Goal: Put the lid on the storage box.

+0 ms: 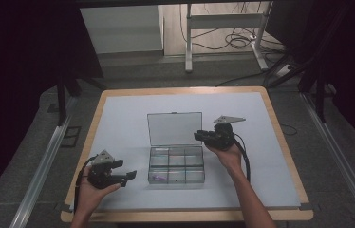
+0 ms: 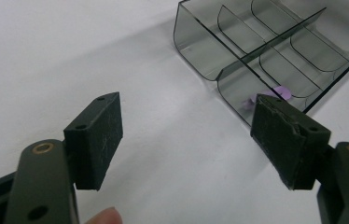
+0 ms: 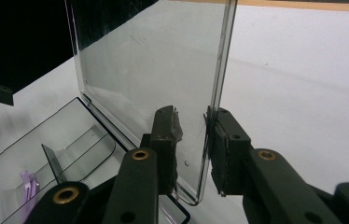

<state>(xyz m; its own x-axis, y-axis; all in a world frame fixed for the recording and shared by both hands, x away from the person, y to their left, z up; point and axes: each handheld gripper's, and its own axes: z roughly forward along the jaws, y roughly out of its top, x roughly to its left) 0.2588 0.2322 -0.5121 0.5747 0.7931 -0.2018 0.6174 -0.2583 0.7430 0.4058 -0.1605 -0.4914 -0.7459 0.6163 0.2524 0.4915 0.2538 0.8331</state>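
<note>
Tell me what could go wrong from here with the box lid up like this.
The right gripper straddles the edge of the upright clear lid; one pad touches, the other stands slightly off, so it could slip. Pushing the lid could slide the light box, since the left gripper is open beside it. A jolt could toss out the purple piece.

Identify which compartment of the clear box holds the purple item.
The front-left compartment, the corner nearest the left gripper; the purple item lies there, and the other compartments look empty.
</note>
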